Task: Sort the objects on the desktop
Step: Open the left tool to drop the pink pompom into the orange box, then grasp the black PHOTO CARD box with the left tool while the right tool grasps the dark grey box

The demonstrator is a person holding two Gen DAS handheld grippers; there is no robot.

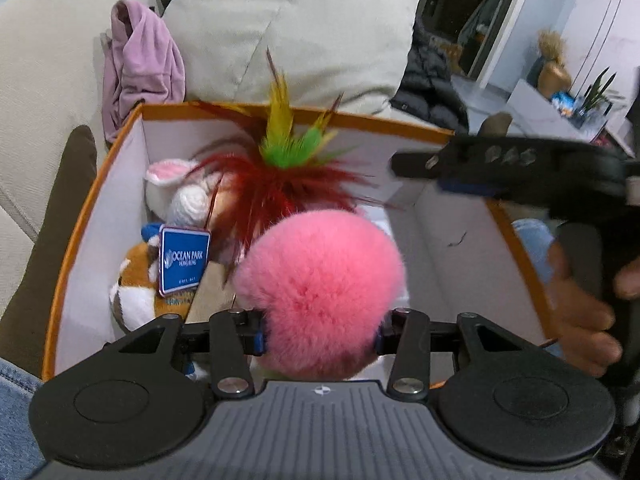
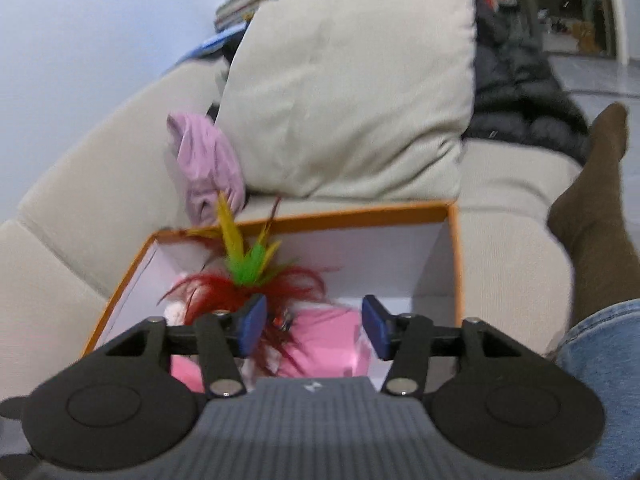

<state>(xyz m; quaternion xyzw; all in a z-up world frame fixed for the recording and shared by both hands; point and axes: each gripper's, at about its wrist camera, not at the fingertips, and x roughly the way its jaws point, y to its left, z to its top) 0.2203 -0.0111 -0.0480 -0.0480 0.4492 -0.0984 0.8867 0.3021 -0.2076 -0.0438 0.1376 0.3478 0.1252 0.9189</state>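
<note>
Left wrist view first: our left gripper (image 1: 319, 338) pinches the pink pompom (image 1: 320, 280), whose fluff bulges over both blue pads at the bottom centre of the frame. Red, green and yellow feathers (image 1: 280, 160) fan up from behind the pompom toward the middle of the picture. All of this hangs over an orange-rimmed box (image 1: 80, 216) with white inner walls. In its left part lie a white knitted bunny (image 1: 176, 192), a blue Ocean Park card (image 1: 185, 259) standing against a brown and white plush (image 1: 134, 280). At the right edge we see the right gripper (image 1: 500, 168) from the side, blurred, with a hand (image 1: 580, 304) on its handle. In the right wrist view our right gripper (image 2: 314, 330) has its blue pads (image 2: 252, 328) spread apart, pressing nothing; the feathers and the pink toy show blurred behind and below them, inside the box. Beyond the box in both views are a beige sofa (image 2: 100, 208), a cushion (image 2: 352, 88), a lilac cloth (image 2: 204, 160) and a dark jacket (image 2: 516, 92).
</note>
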